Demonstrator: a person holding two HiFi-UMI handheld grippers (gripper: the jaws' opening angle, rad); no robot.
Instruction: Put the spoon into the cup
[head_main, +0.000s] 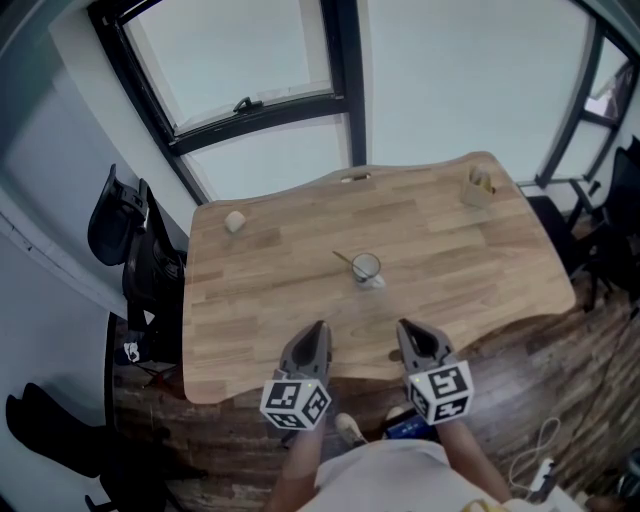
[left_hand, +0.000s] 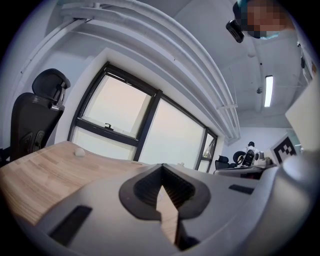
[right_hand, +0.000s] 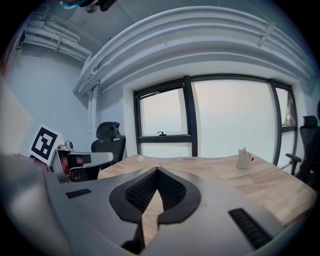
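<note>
The cup (head_main: 367, 268) stands mid-frame in the head view on the wooden bench (head_main: 250, 300). The spoon (head_main: 346, 260) rests in it, handle leaning toward the upper left. Near the bottom, the left gripper (head_main: 317, 332) and right gripper (head_main: 406, 330) hover side by side over the bench's near edge, jaws closed together on nothing, apart from the cup.

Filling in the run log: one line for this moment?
spoon: in cup | left tool: shut, empty | right tool: shut, empty

No readable text; only square markers (head_main: 296, 403) on left gripper (head_main: 316, 332) and right gripper (head_main: 407, 330)
</note>
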